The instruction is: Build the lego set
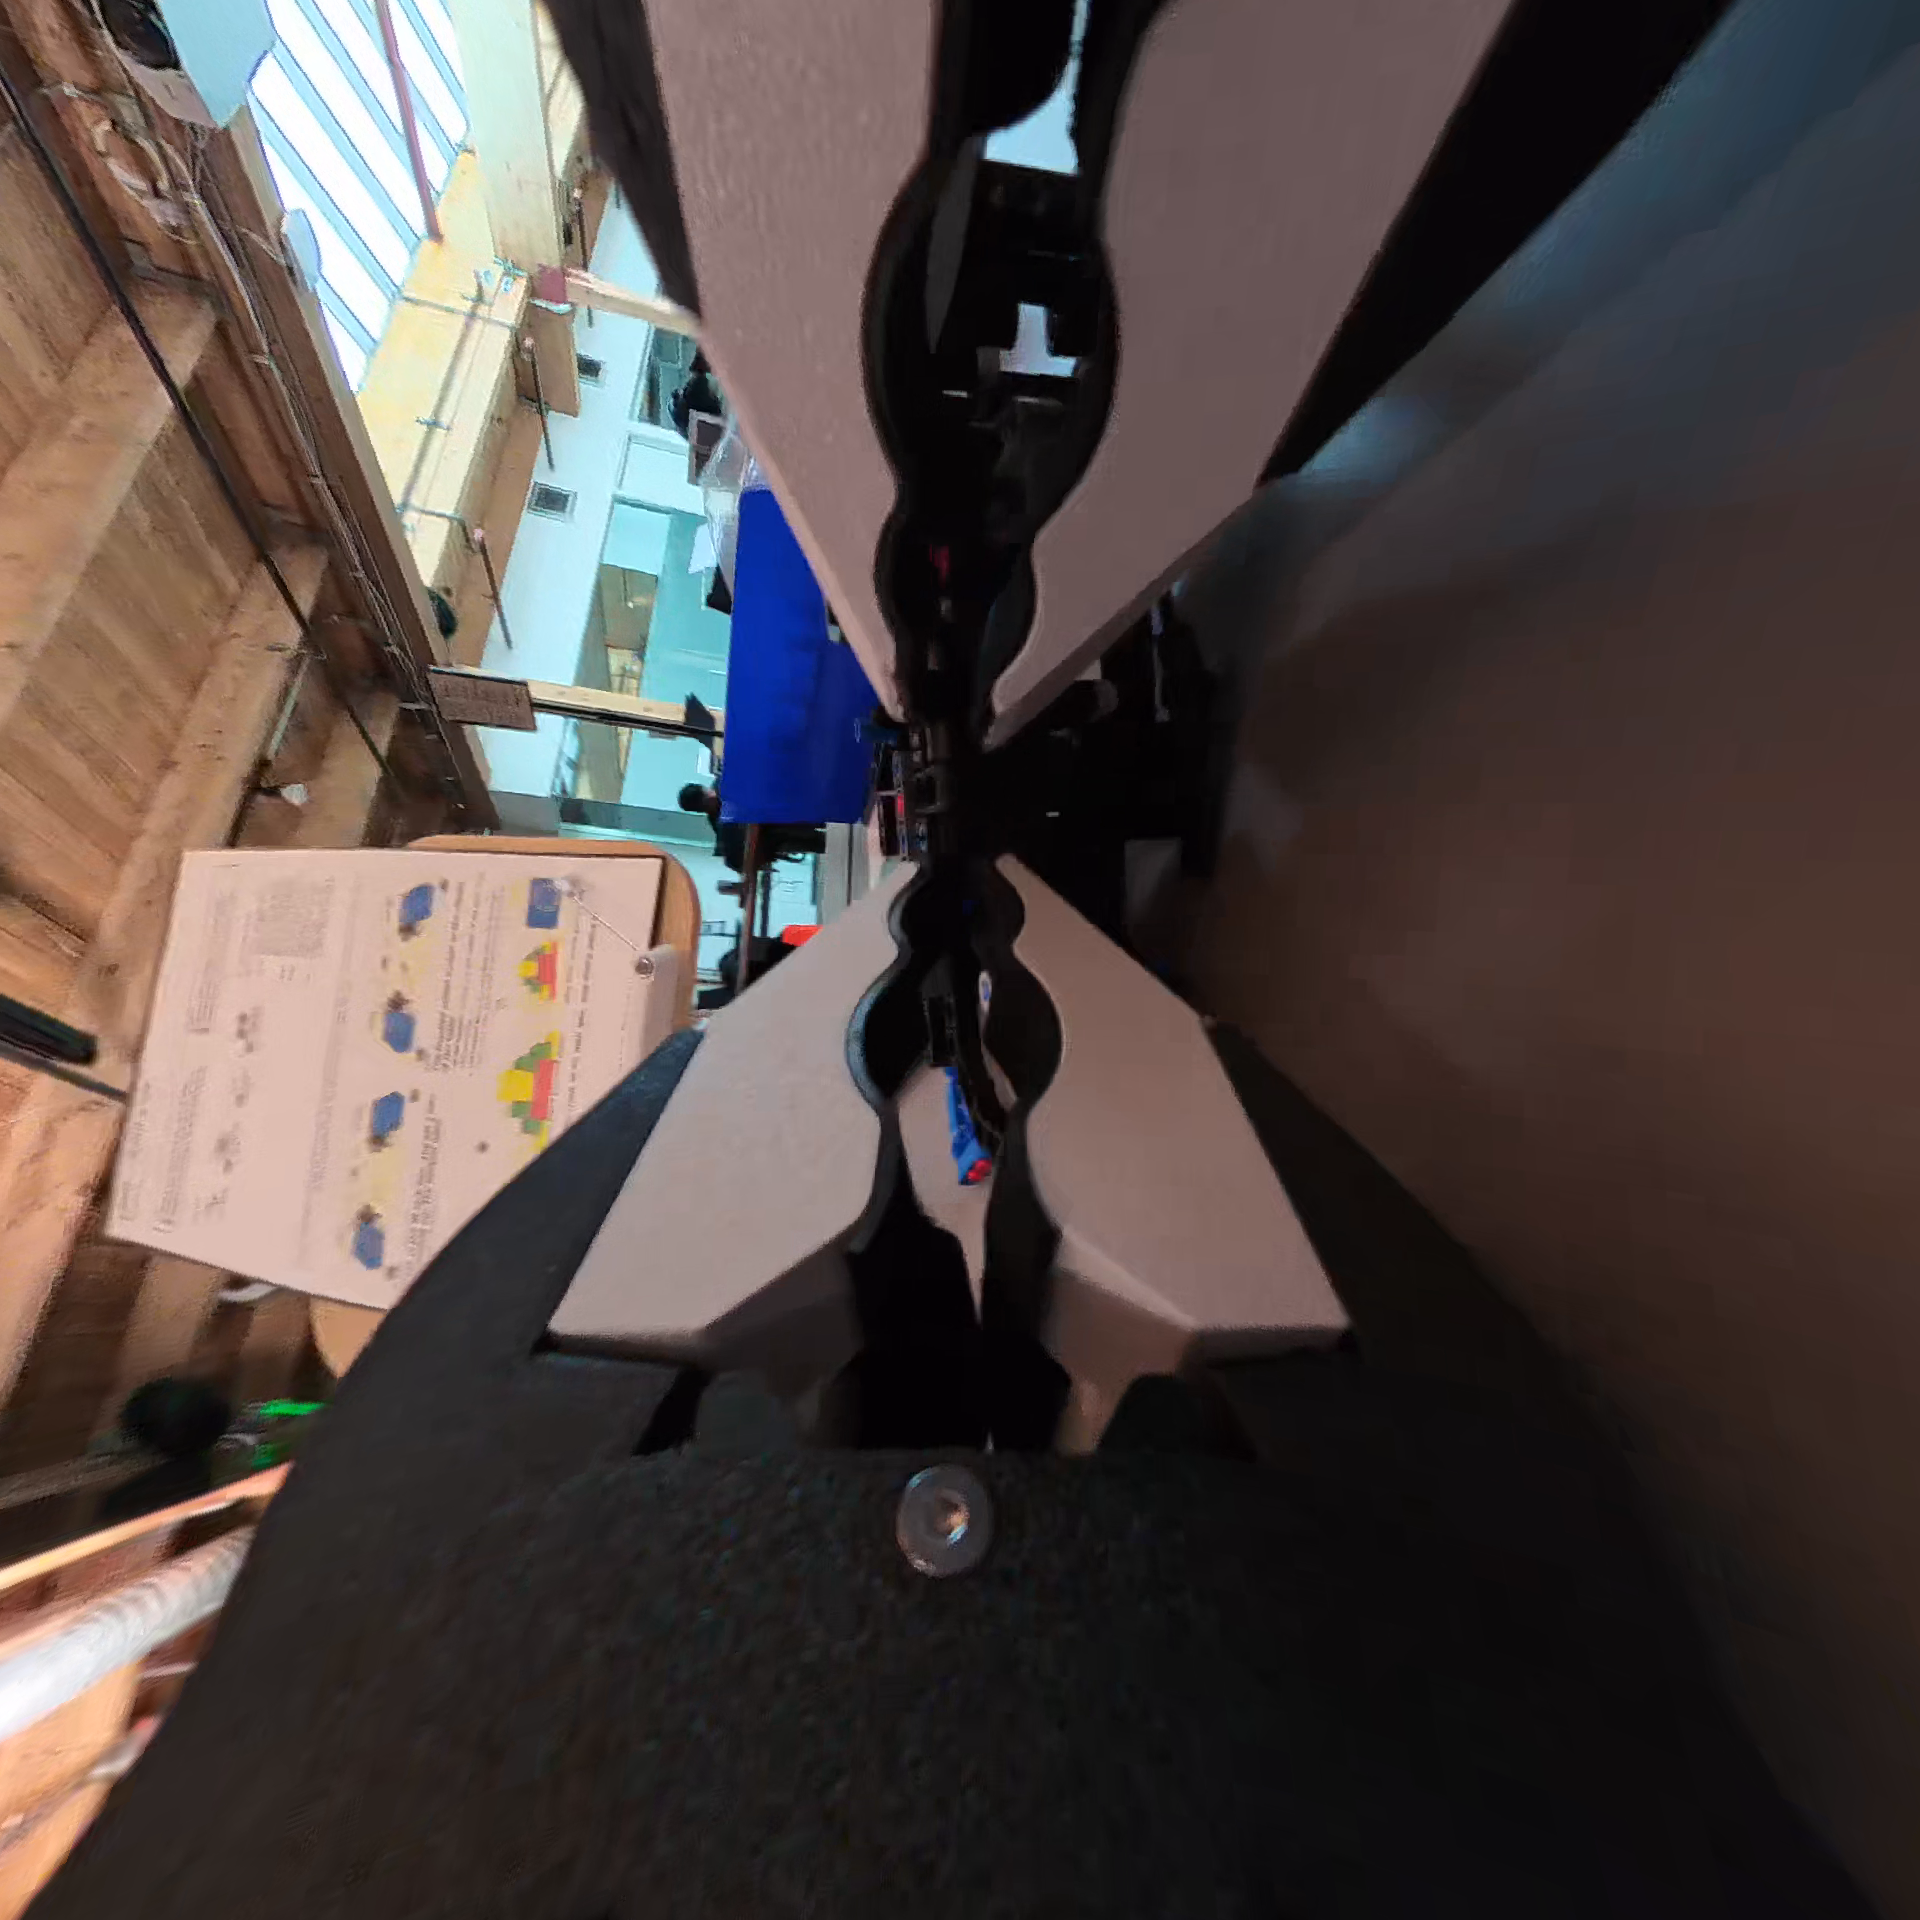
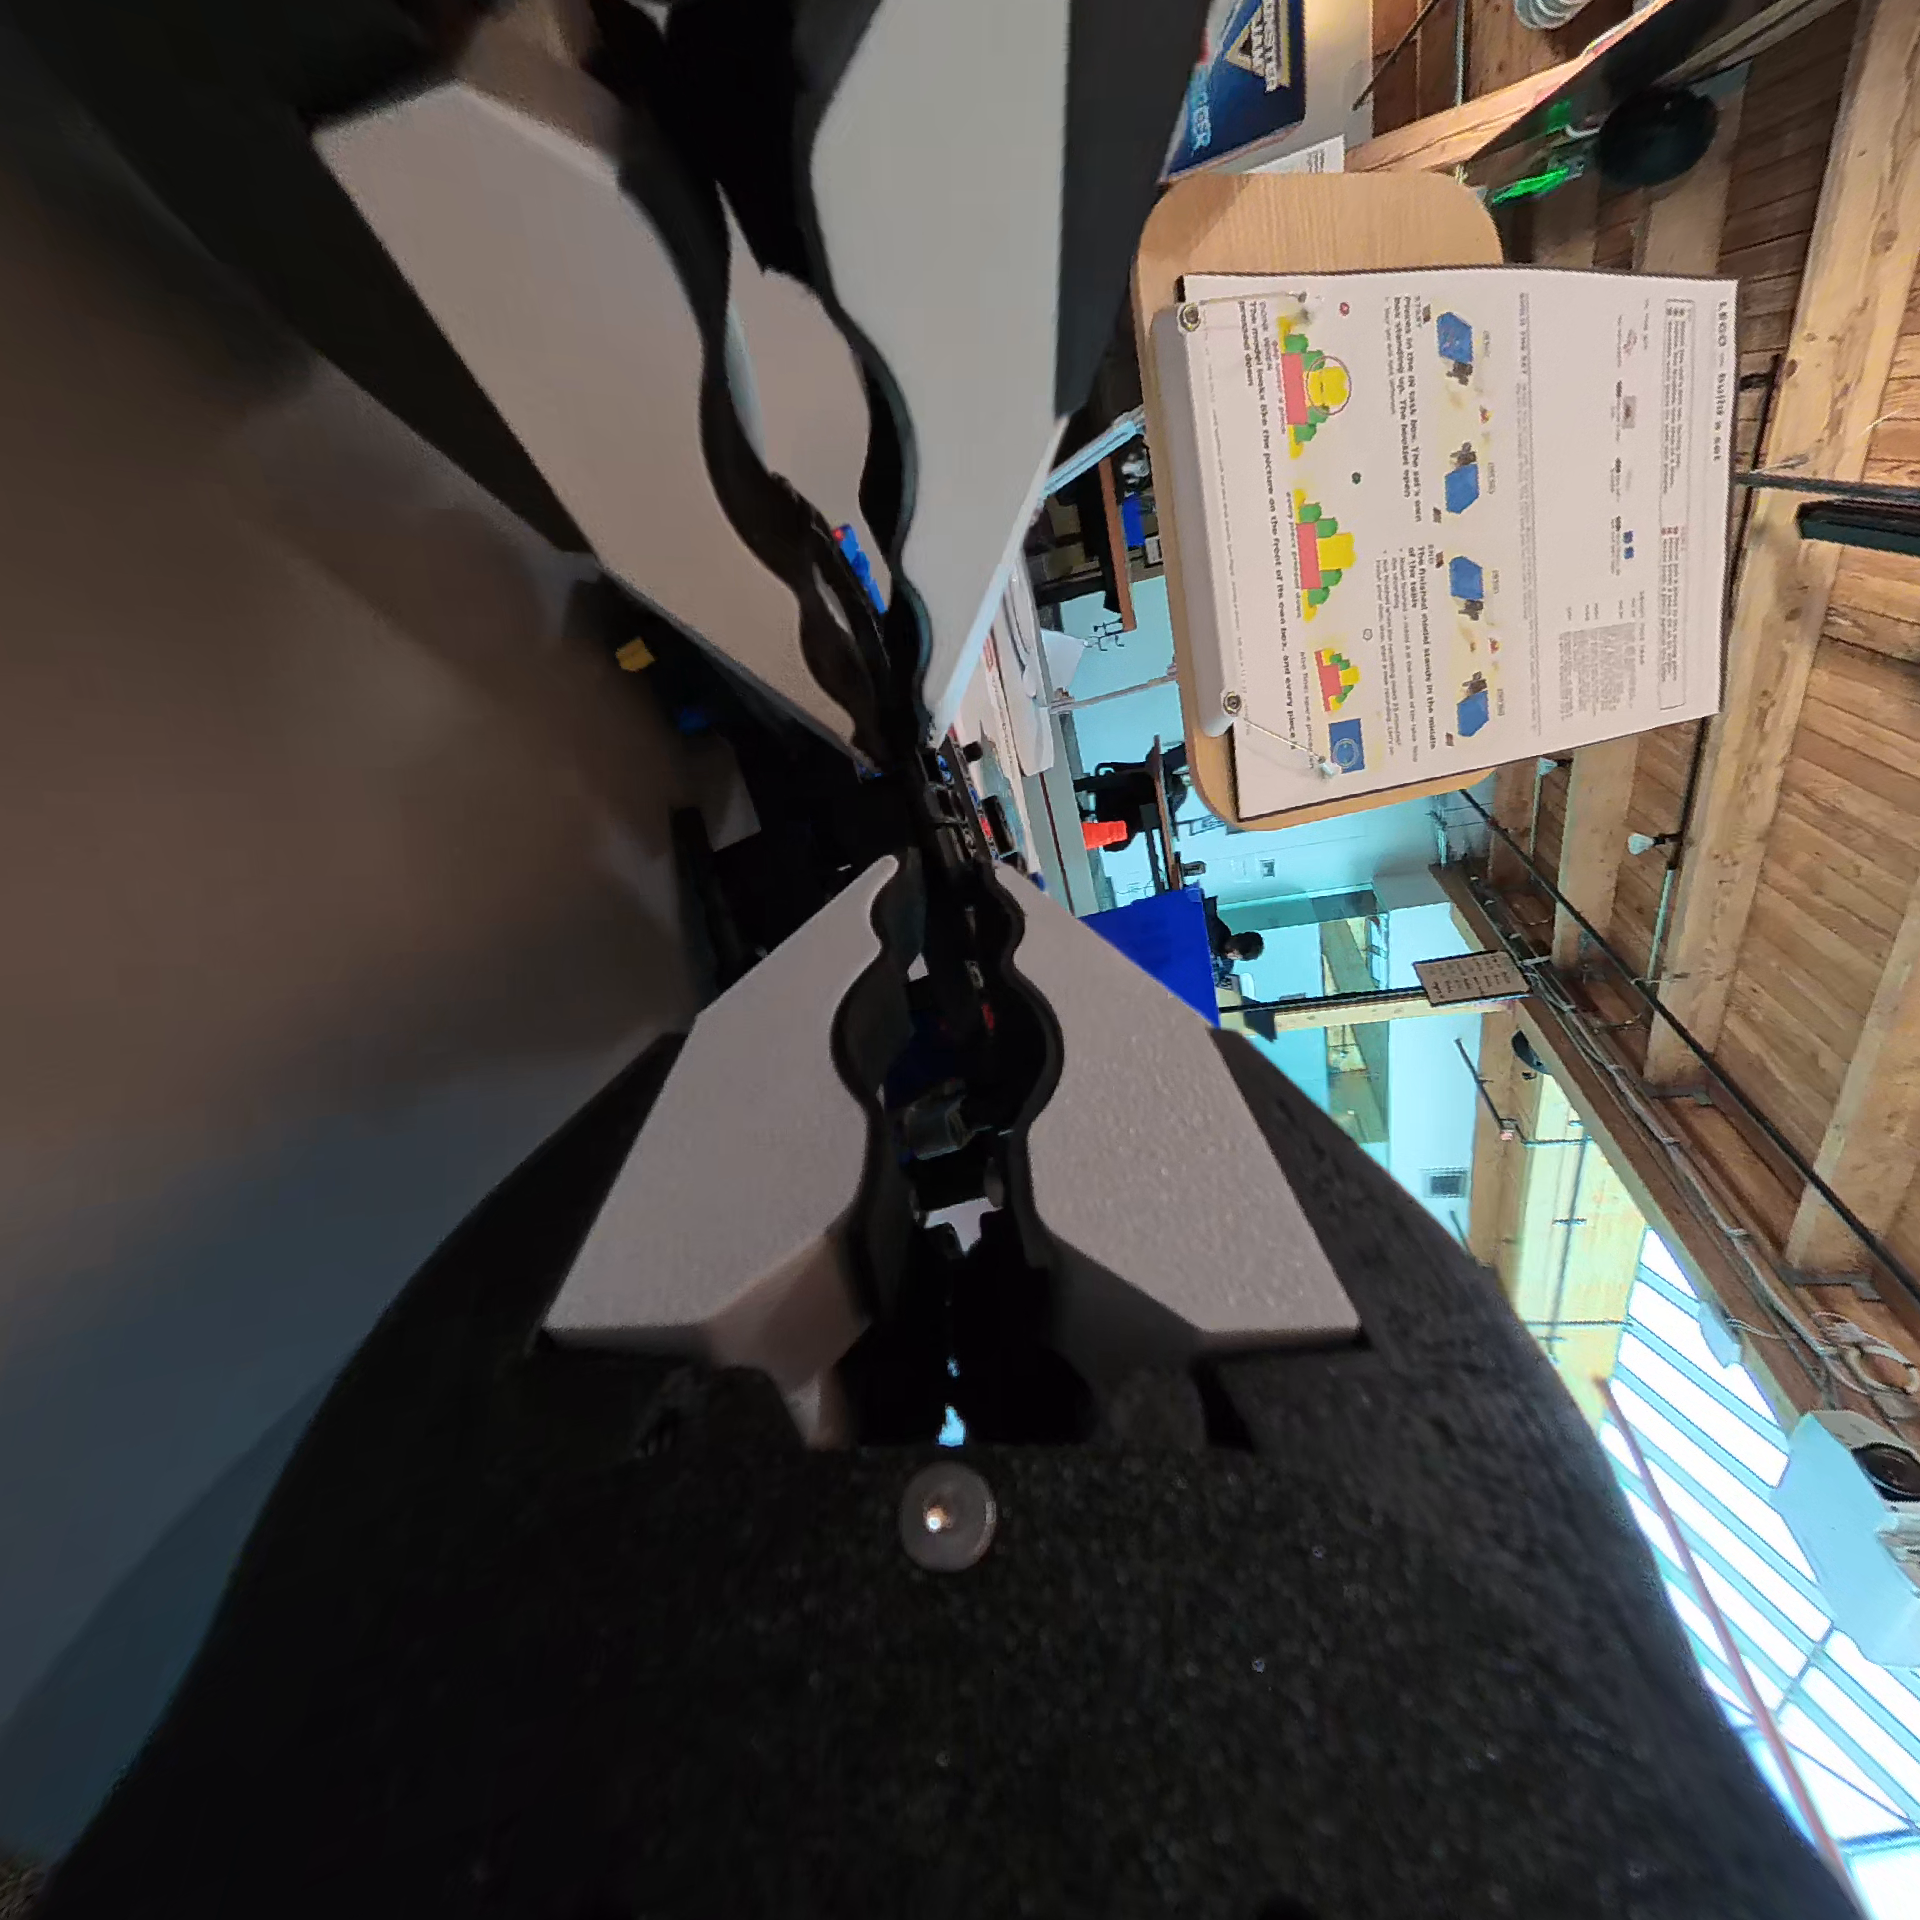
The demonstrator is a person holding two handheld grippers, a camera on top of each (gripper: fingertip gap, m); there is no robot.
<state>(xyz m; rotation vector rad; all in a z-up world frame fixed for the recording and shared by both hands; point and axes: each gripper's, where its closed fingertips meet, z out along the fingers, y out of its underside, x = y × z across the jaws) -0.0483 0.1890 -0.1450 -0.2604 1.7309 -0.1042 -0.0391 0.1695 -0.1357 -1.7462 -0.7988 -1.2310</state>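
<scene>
Both grippers are rolled onto their sides and held side by side, pointing the same way. My left gripper [image 1: 951, 878] has its grey fingers [image 1: 769, 1122] with black wavy pads closed together, nothing held. The right gripper [image 1: 940, 717] comes in from the top of that view, tips close to mine. In the right wrist view my right gripper [image 2: 945, 873] is also shut and empty, and the left gripper [image 2: 904, 738] comes in from the top. A small blue and red brick [image 1: 961, 1132] shows through the hollow between the left pads. A dark grey tabletop [image 1: 1558, 935] lies just beneath both.
A printed instruction sheet on a wooden board [image 1: 384, 1070] stands ahead, also in the right wrist view [image 2: 1455, 520]. A yellow brick [image 2: 631, 655] and blue bricks [image 2: 691, 717] lie on the tabletop [image 2: 260, 831]. A blue cloth [image 1: 790, 675] and a person [image 2: 1242, 951] are far off. Left and right tips are no more than a few centimetres apart.
</scene>
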